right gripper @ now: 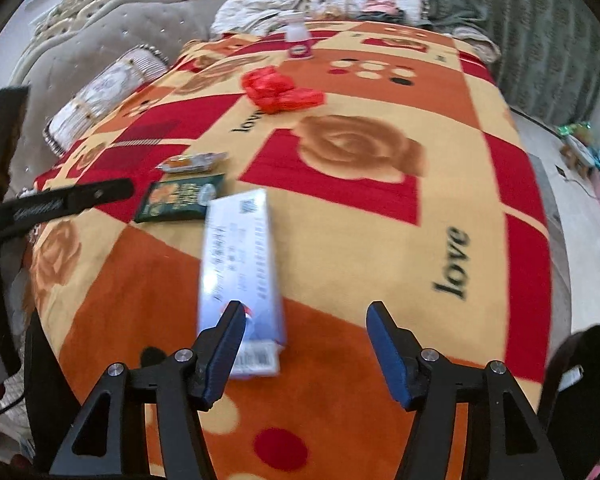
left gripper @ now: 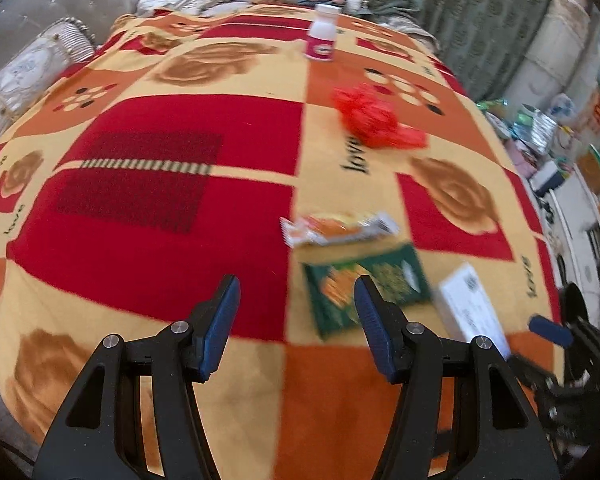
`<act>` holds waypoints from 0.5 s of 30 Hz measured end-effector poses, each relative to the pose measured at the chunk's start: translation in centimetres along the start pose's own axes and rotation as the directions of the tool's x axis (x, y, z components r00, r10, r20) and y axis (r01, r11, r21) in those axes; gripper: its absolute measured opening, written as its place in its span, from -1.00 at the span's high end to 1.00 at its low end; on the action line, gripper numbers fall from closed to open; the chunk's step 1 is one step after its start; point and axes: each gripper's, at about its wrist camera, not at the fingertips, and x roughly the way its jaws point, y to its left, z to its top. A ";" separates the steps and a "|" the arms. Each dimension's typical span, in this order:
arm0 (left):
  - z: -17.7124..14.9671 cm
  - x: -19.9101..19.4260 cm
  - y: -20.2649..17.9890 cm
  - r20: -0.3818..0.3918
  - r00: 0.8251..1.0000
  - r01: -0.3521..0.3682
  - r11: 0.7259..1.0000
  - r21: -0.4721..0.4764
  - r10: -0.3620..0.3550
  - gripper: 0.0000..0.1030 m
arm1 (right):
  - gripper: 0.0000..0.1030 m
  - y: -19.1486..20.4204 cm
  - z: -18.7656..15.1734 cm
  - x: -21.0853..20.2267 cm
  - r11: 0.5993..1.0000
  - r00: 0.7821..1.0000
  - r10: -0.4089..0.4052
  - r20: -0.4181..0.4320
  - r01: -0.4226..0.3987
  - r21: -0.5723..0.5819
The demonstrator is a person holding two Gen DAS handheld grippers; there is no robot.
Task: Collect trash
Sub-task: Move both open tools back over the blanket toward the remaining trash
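A: Left wrist view? 
B: The left hand-held gripper [left gripper: 296, 300] hangs over the bed's blanket [left gripper: 152, 208], jaws apart, nothing between them. Just ahead lie a green packet [left gripper: 340, 288], an orange wrapper [left gripper: 336, 228], a white box [left gripper: 470, 304], a crumpled red bag [left gripper: 374, 116] and, farthest off, a small bottle [left gripper: 321, 32] (upright).

A: Right wrist view? 
B: The right hand-held gripper [right gripper: 306, 328] is spread too, gripping nothing; the white box [right gripper: 240, 264] lies under its left finger [right gripper: 224, 356], blurred.

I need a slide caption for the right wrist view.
Open right tongs above a white box on a patterned blanket, with a green packet and red bag beyond.
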 end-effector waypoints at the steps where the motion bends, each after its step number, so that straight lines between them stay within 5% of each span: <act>1: 0.3 0.4 0.4 -0.004 1.000 -0.005 1.000 -0.003 0.005 -0.13 | -0.21 0.3 0.2 0.2 1.000 1.000 0.003 -0.001 -0.003 -0.008; 15: 1.6 4.2 0.9 -0.043 0.999 0.001 1.000 -0.006 -0.001 -0.13 | -0.33 2.5 2.3 3.0 0.999 0.999 0.029 -0.033 -0.030 -0.034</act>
